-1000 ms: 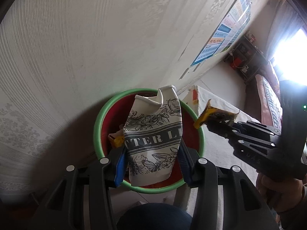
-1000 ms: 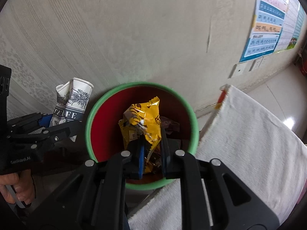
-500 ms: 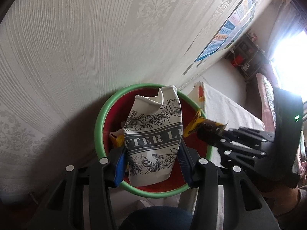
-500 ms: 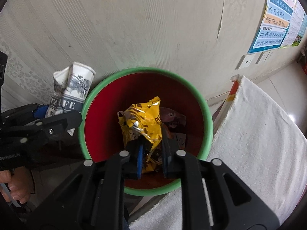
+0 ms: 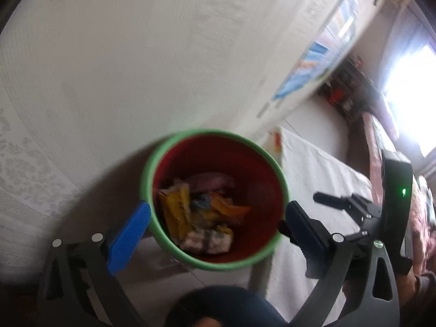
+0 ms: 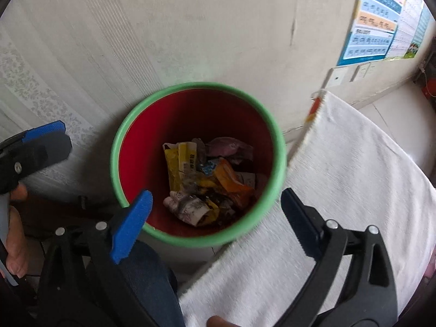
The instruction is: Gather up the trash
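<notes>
Since the earlier frames, the printed paper cup [image 6: 188,204] had left the left gripper [image 5: 215,218] and the yellow snack wrapper [image 6: 178,163] had left the right gripper [image 6: 215,209]; both lay at the bottom of the red bin [image 6: 272,141] with the green rim, among other crumpled wrappers. The jaws of both grippers had just been opening and stood wide apart, with nothing between the pads. Each gripper was angled steeply downward over the bin mouth, its two fingers framing the rim from the near side. In the left wrist view, the right gripper's black body [image 5: 392,204] appeared at the right edge, above the white cloth [image 5: 313,169]. In the right wrist view, the left gripper's fingers [image 6: 41,141] entered from the left edge, held by a person's hand [image 6: 13,231] wrapped around the handle, clear of the rim. The bin stood against the pale patterned wall [image 6: 163,27], just beside the cloth-covered surface. The left wrist view was blurred, so finer detail of the bin's contents could not be told there
</notes>
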